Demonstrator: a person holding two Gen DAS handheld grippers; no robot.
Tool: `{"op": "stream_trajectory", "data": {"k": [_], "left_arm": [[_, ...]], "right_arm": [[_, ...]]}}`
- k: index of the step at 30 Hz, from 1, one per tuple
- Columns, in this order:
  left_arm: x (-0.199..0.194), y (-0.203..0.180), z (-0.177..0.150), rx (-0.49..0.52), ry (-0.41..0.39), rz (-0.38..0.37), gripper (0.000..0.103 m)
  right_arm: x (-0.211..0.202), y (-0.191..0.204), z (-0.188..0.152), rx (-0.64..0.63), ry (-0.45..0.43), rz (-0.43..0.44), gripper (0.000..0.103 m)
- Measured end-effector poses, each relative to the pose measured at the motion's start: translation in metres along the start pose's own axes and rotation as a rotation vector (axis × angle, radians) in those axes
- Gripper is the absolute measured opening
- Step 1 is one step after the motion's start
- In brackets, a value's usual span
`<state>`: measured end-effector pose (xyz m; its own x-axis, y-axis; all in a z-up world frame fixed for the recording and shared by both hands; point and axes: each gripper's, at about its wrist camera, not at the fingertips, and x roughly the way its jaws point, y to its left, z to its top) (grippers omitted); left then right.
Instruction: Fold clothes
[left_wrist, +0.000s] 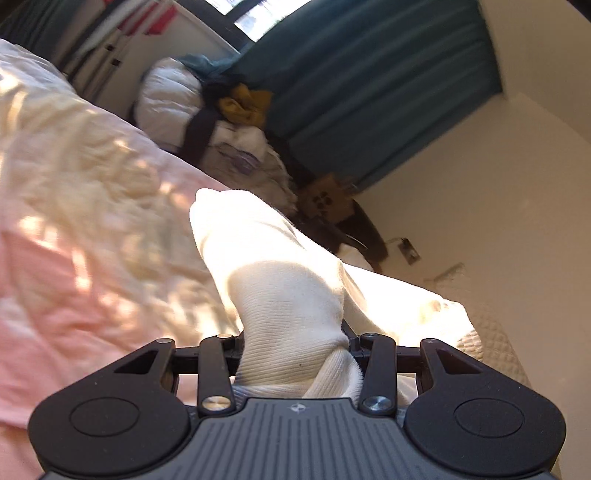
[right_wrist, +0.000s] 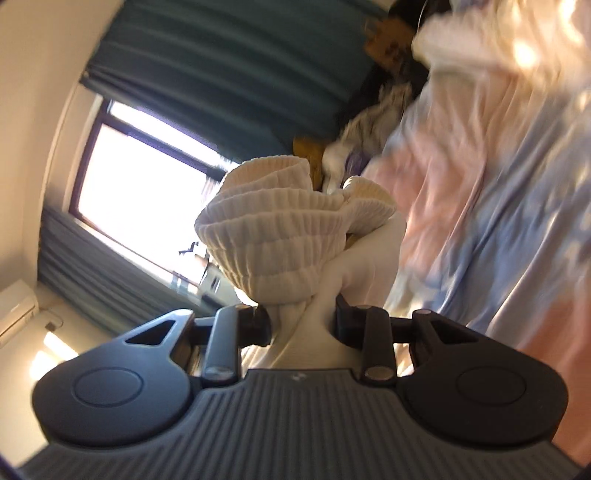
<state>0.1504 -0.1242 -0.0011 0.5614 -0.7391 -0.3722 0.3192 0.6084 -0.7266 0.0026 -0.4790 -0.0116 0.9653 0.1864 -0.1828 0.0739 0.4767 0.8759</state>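
Observation:
My left gripper (left_wrist: 293, 350) is shut on a white sock (left_wrist: 280, 280), pinched near its middle; the sock's foot end stretches away over the bed. My right gripper (right_wrist: 301, 321) is shut on the ribbed cuff of a white sock (right_wrist: 273, 236), which bunches up in folds above the jaws. Both views are tilted and blurred. I cannot tell whether both grippers hold the same sock or a pair.
A pink and cream bedspread (left_wrist: 74, 229) lies under the left gripper and shows in the right wrist view (right_wrist: 480, 184). A pile of clothes (left_wrist: 221, 122) sits on a chair by teal curtains (left_wrist: 369, 92). A bright window (right_wrist: 140, 184) is at left.

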Motion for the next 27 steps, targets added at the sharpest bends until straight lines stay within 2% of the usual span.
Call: {"op": "stream_trajectory", "data": {"k": [7, 11, 15, 20, 24, 27], "left_arm": [[0.137, -0.075, -0.045, 0.046, 0.133, -0.135, 0.043], [0.218, -0.111, -0.08, 0.085, 0.216, -0.202, 0.043], [0.285, -0.122, -0.117, 0.107, 0.302, -0.211, 0.044], [0.347, -0.093, -0.151, 0.108, 0.416, -0.135, 0.044], [0.365, -0.067, -0.16, 0.129, 0.422, -0.153, 0.047], [0.368, -0.065, -0.16, 0.167, 0.417, -0.161, 0.049]], "right_arm": [[-0.07, -0.067, 0.09, 0.008, -0.168, -0.039, 0.034], [-0.109, -0.113, 0.123, 0.007, -0.286, -0.094, 0.033], [-0.133, -0.167, 0.133, 0.044, -0.369, -0.149, 0.033], [-0.139, -0.223, 0.119, 0.092, -0.35, -0.228, 0.033], [-0.135, -0.251, 0.107, 0.123, -0.323, -0.258, 0.033], [-0.133, -0.27, 0.1, 0.144, -0.304, -0.277, 0.034]]}}
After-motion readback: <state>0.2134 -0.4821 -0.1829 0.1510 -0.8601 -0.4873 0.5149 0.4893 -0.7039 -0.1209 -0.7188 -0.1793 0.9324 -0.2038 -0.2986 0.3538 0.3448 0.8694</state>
